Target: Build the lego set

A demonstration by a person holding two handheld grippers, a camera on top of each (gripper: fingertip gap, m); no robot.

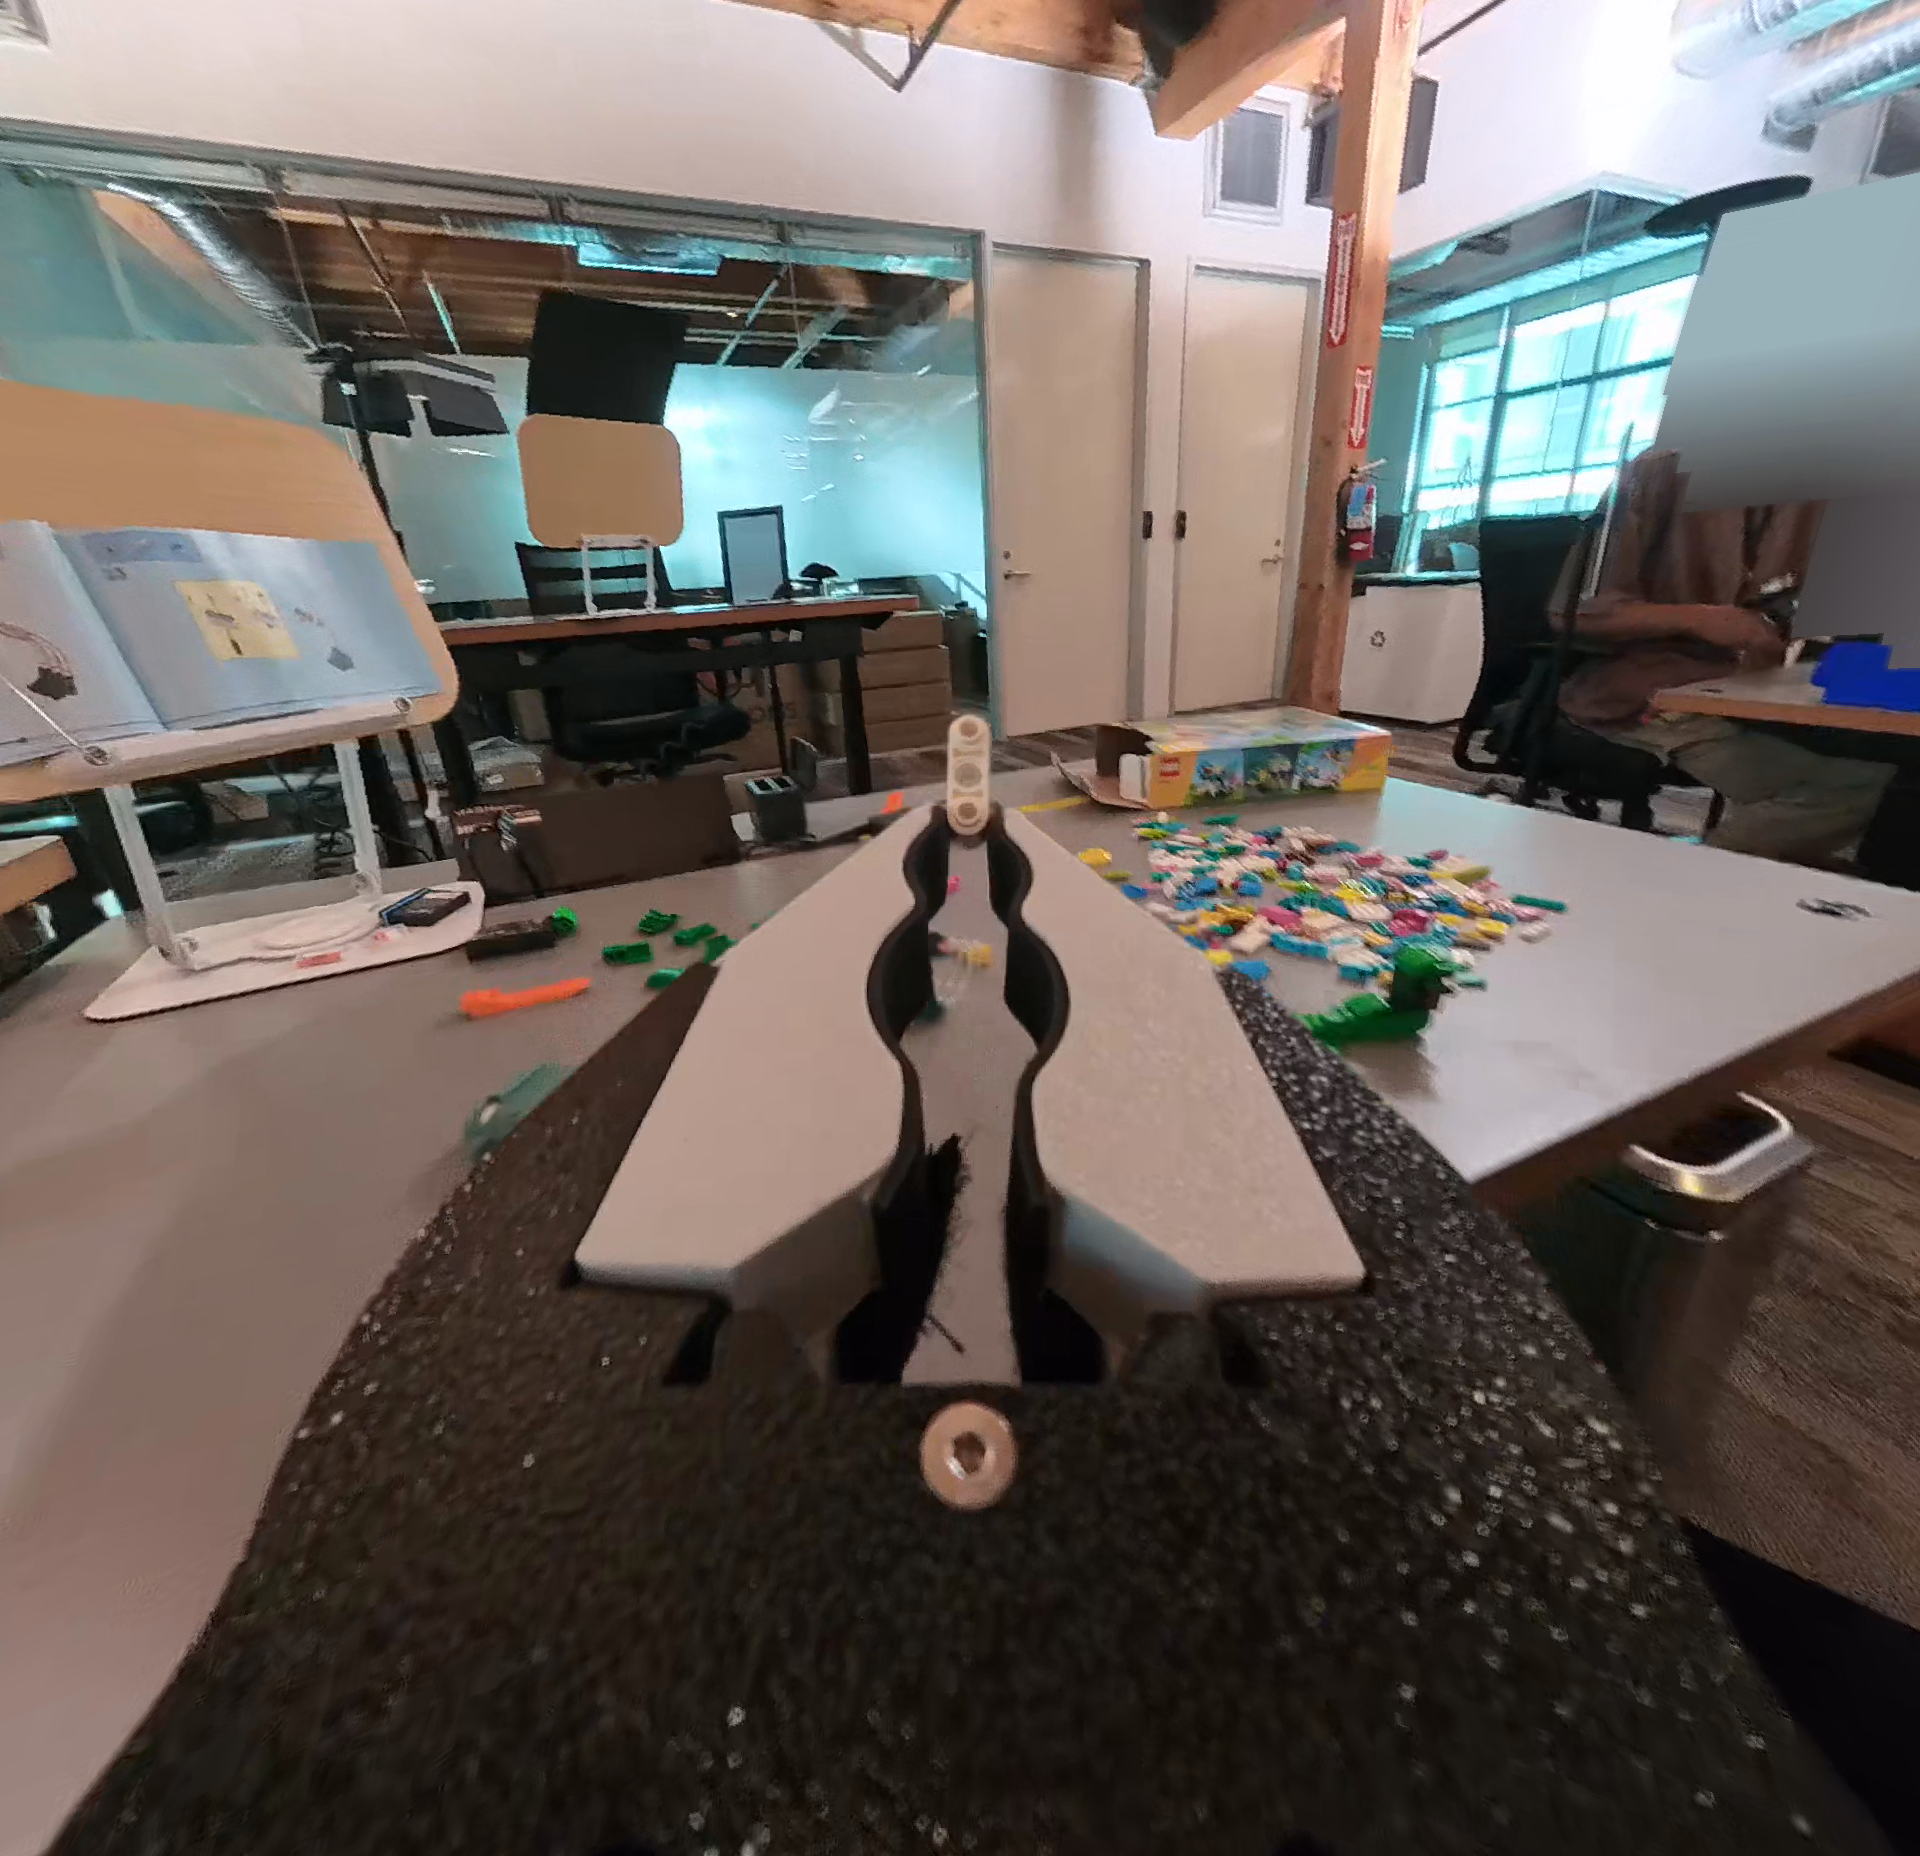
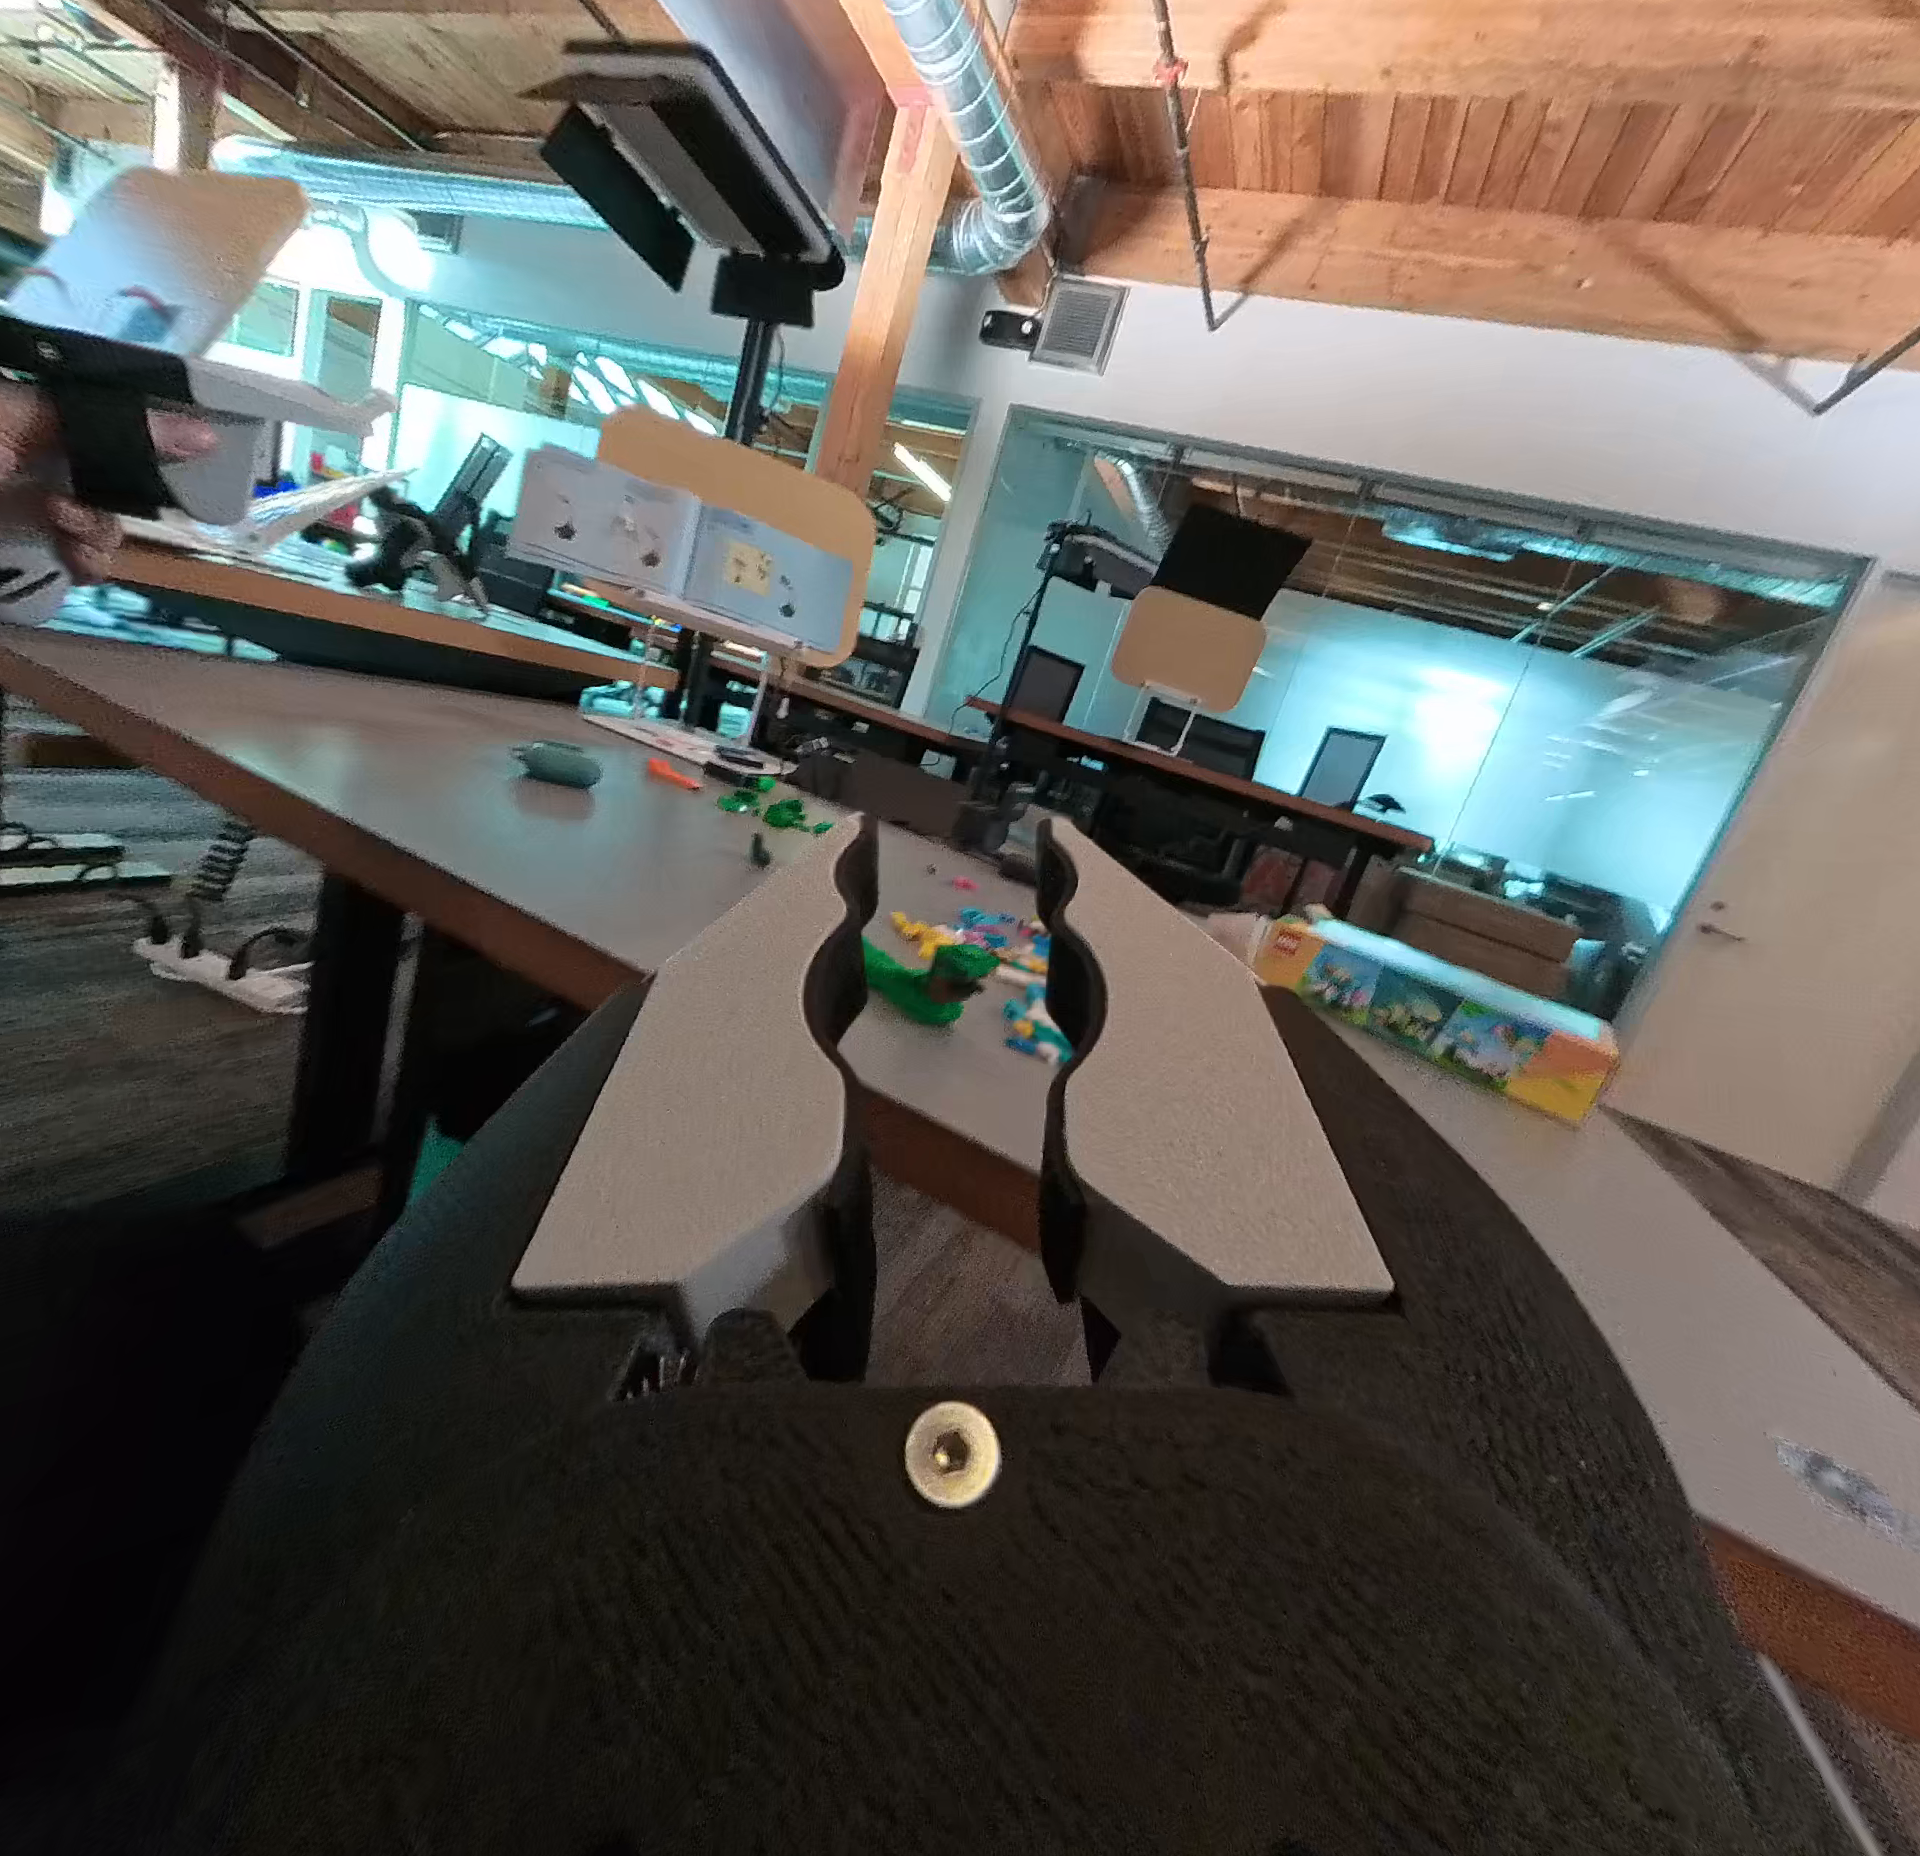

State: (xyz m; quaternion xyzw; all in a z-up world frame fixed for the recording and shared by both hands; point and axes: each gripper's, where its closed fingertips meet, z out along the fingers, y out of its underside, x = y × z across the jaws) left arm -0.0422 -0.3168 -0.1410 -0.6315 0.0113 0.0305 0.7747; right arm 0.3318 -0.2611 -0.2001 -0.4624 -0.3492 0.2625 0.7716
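Left wrist view: left gripper [image 1: 968,827], fingers pressed together on a small white plate [image 1: 967,772], a narrow cream-white piece with three round holes in a row; held at its lower end, upright, long axis vertical, upper end standing clear above the fingertips. Grey table [image 1: 1662,975] below carries a spread of loose multicoloured bricks [image 1: 1340,897], a green partial build [image 1: 1377,1006] at the near edge of that spread, scattered green pieces [image 1: 665,939], an orange separator tool [image 1: 525,998], an opened set box [image 1: 1257,762] at the far edge, and an instruction booklet [image 1: 208,627] open on a stand at left. Right wrist view: right gripper [image 2: 956,850], fingers well apart, holding nothing, raised off the table's near edge. Green partial build [image 2: 925,980] seen between the fingers; set box [image 2: 1444,1017] at right. Only this view shows the left gripper [image 2: 156,424] from outside, far left, in a hand; the white plate cannot be made out here.
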